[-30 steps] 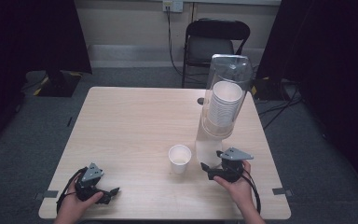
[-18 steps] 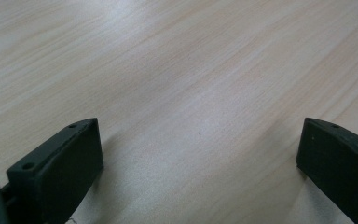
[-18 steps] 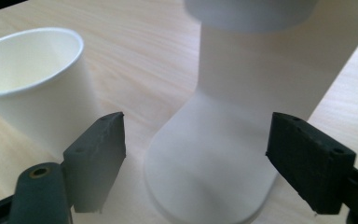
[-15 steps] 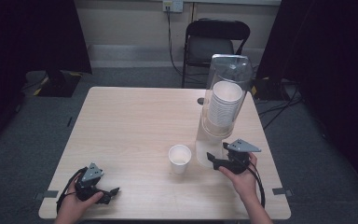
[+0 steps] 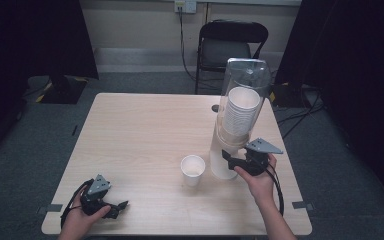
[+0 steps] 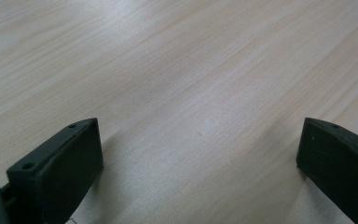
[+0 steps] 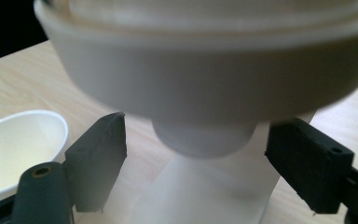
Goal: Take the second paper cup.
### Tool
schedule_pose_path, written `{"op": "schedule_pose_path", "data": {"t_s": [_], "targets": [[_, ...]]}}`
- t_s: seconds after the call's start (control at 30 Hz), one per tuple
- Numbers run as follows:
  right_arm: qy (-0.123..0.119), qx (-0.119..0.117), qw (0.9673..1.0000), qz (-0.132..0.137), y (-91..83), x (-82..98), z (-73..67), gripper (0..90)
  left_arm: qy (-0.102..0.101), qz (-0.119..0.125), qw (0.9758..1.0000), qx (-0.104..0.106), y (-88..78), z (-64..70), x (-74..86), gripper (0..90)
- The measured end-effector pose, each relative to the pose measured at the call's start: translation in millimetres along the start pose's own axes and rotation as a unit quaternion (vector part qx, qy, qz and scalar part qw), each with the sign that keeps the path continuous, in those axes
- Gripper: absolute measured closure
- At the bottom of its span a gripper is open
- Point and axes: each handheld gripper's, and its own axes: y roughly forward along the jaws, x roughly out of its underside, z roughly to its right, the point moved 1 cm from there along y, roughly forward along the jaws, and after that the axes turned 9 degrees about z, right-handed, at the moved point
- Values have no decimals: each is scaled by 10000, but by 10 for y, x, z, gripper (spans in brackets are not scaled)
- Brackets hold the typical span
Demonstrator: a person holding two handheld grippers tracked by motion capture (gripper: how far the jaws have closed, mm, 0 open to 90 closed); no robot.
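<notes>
Cups (image 5: 239, 116) stacked in the dispenser (image 5: 242, 90) at the bench's right edge may jam or tip it if the right gripper (image 7: 193, 156), jaws spread beneath the bottom cup (image 7: 203, 137), grabs crookedly.

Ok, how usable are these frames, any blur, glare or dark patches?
High view: table evenly lit, surroundings dark. Left gripper view: wood grain soft, a bright patch at the top. Right gripper view: the cup dispenser is close and blurred, the black fingers fairly sharp.
</notes>
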Motion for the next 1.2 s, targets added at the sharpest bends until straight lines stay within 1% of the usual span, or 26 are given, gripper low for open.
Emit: {"op": "schedule_pose_path", "data": {"t_s": [0.03,0.07,0.17,0.23,0.3,0.37,0.4,0.47,0.5,0.53,0.6,0.7,0.83,0.87,0.9,0.97,1.03,1.1,1.2], "targets": [[-27,50,9999,87,5,-28,1,189,-1,2,10000,-1,0,0,0,0],[-1,19,9999,121,19,-51,1,195,3,1,10000,-1,0,0,0,0],[24,5,9999,166,37,-61,4,198,5,1,10000,-5,0,-1,0,0],[49,41,9999,133,50,-66,-1,198,3,0,10000,-1,0,0,0,0],[17,37,9997,252,64,-77,-1,203,0,1,10000,0,0,0,0,0],[72,-18,9994,338,75,-90,-8,207,-2,2,10000,0,0,0,0,0],[21,40,9993,380,87,-107,-15,212,4,2,10000,-6,0,-1,0,0],[35,17,9992,398,94,-115,-16,217,-2,2,10000,0,0,0,0,0],[41,46,9992,403,99,-126,-20,218,5,0,10000,-1,0,-1,0,0],[48,29,9990,448,108,-134,-22,221,-1,3,10000,-1,0,0,0,0],[55,60,9990,431,112,-140,-23,231,1,2,10000,-2,0,0,0,0],[82,46,9989,463,124,-134,-21,253,0,3,10000,-1,0,0,0,0],[76,100,9987,490,127,-114,-24,274,1,2,10000,-1,0,0,0,0],[6,122,9986,517,125,-109,-19,308,3,2,10000,-2,0,0,0,0],[-21,146,9985,530,120,-102,-18,313,1,2,10000,-2,0,0,1,0],[-43,122,9981,598,119,-85,-4,316,5,0,10000,-1,0,0,0,0],[-11,138,9978,648,119,-70,-14,317,1,2,10000,-1,0,0,1,0],[-48,130,9971,745,121,-50,-9,316,2,3,10000,-3,0,0,1,0],[-21,177,9968,774,121,-41,-22,313,2,2,10000,-2,0,0,0,0]]}}
